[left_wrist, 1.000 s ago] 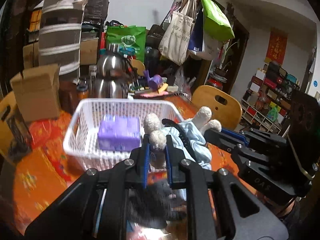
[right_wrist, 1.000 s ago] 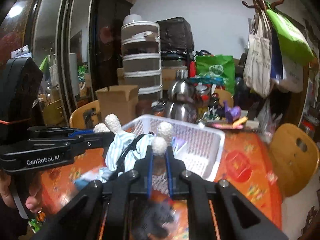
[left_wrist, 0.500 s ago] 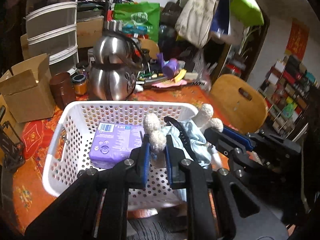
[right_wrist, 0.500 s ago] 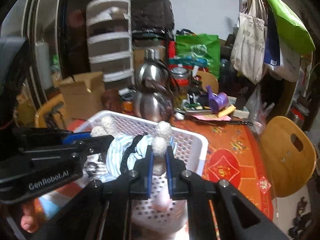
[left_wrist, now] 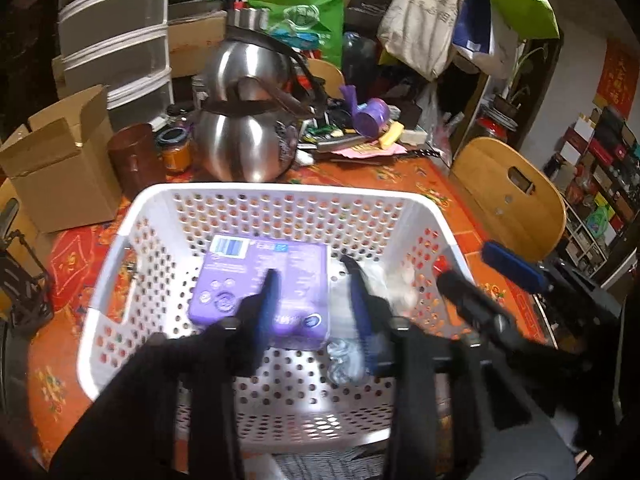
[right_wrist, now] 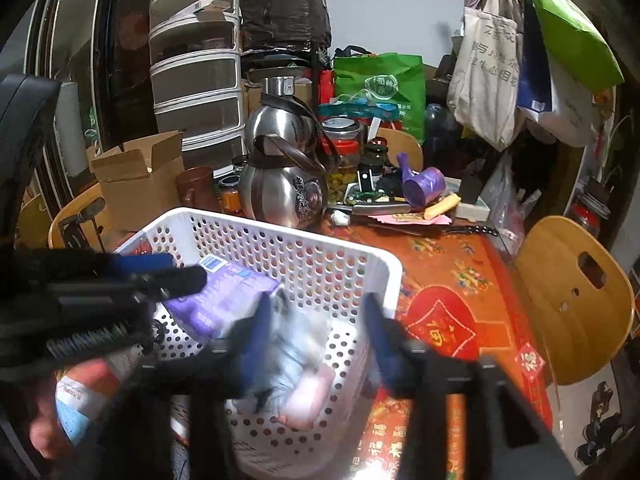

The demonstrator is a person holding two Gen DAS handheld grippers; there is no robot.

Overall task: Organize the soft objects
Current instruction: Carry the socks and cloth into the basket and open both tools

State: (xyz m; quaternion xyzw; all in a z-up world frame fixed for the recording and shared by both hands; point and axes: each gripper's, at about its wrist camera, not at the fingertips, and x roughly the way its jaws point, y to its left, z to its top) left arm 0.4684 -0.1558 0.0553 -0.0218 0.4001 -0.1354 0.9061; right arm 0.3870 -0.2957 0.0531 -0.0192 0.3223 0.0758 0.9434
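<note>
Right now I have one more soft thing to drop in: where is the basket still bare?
Bare floor lies along the white basket's near wall and left side, beside the purple pack. The right side is crowded: the plush toy lies there, under both open tongs.

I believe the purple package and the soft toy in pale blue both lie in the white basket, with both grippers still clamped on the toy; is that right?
Not quite: the purple package and the soft toy do lie in the white basket, but the left gripper and right gripper have just been opening and no longer clamp it, as both wrist views show.
</note>
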